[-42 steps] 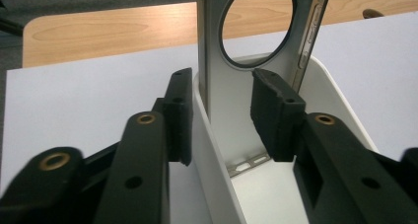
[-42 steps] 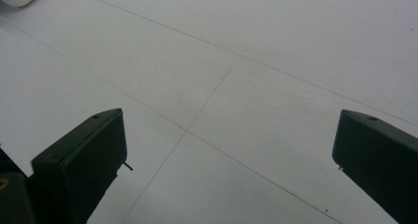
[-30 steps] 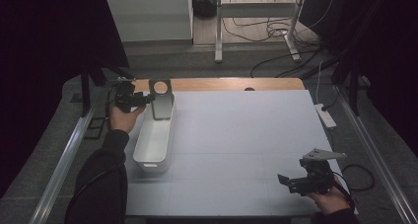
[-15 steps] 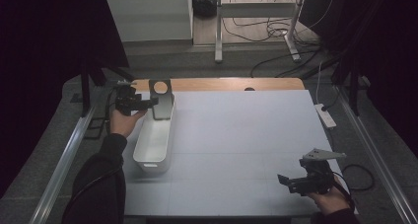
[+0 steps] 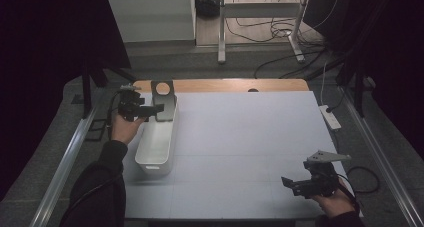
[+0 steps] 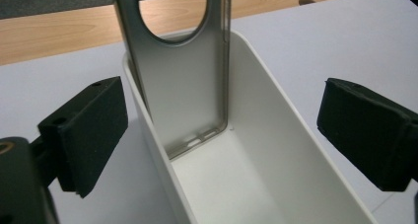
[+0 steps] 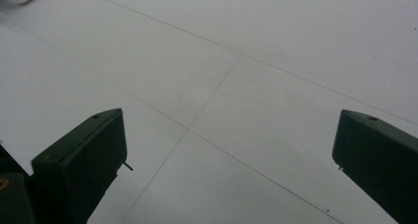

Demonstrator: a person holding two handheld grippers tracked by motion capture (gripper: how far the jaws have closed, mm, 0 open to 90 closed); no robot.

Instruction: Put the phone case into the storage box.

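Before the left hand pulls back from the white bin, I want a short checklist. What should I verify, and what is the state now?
1. Left tongs released: ok. The jaws have just been opening, and now they stand wide with no pad pressing on anything.
2. Metal plate with the round hole inside the white bin: ok. It stands upright at the far end, lower edge on the bin floor.
3. Plate stable alone: cannot tell. It seems to lean on the end wall, but the contact is hidden.
4. Bin flat on the table: ok.
5. Right tongs out of the way: ok. They are open above bare table at the near right corner.
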